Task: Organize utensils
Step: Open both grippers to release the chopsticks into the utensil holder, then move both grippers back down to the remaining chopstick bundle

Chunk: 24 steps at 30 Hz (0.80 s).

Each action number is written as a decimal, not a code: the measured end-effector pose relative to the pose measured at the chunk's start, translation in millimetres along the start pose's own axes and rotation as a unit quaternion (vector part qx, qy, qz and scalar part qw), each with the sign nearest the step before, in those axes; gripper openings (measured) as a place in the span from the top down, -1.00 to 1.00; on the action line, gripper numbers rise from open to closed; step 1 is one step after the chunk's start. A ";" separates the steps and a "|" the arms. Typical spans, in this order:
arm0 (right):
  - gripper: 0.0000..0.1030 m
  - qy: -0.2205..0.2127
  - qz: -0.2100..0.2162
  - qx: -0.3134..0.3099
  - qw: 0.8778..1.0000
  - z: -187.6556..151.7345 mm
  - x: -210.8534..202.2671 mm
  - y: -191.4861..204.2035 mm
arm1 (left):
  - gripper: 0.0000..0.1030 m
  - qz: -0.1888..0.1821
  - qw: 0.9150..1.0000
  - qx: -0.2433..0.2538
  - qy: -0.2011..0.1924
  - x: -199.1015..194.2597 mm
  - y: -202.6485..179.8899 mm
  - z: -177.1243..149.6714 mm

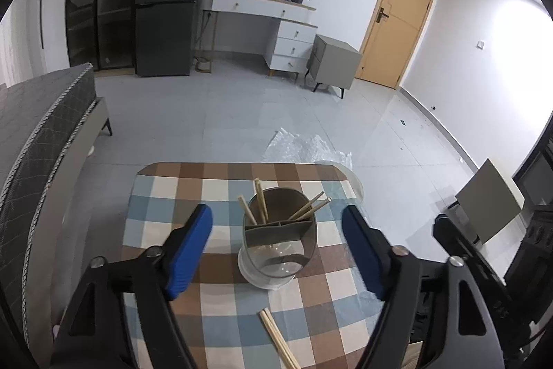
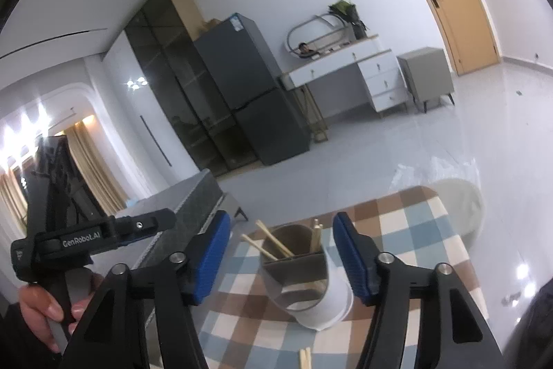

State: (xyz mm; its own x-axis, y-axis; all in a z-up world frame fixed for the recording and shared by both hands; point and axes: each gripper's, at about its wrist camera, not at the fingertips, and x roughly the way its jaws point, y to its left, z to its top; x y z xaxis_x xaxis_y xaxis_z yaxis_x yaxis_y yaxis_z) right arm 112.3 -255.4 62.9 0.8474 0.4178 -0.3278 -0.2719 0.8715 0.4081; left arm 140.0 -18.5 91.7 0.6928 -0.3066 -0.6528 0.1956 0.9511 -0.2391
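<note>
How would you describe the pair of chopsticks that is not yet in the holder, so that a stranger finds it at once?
Start at the small table with the checked cloth in blue, brown and cream. In its middle stands a grey utensil holder with several chopsticks upright inside. The pair of chopsticks you want lies flat on the cloth at the near edge, in front of the holder, the only ones not standing.
</note>
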 end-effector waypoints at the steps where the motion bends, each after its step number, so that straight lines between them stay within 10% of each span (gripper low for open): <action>1: -0.27 -0.001 -0.001 -0.004 1.000 -1.1 -3.2 2.6 | -0.52 0.003 1.000 -0.003 -0.007 -5.2 0.7 -2.4; 13: -0.81 -0.002 -0.036 -0.056 0.998 -31.6 -32.1 24.7 | -0.72 0.057 0.997 0.000 -0.057 -30.2 7.0 -41.7; 24: -0.89 -0.002 -0.046 -0.118 0.992 -77.6 -41.5 39.5 | -0.77 0.052 0.996 -0.031 -0.061 -21.7 32.0 -92.2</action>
State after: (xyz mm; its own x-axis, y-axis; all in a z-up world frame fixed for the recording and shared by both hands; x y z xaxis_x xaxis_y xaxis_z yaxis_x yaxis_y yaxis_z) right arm 31.0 -218.5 26.5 0.8752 0.3331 -0.3509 -0.2919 0.9419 0.1660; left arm 67.2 15.1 31.9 0.7874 -0.1965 -0.5843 0.0787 0.9721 -0.2209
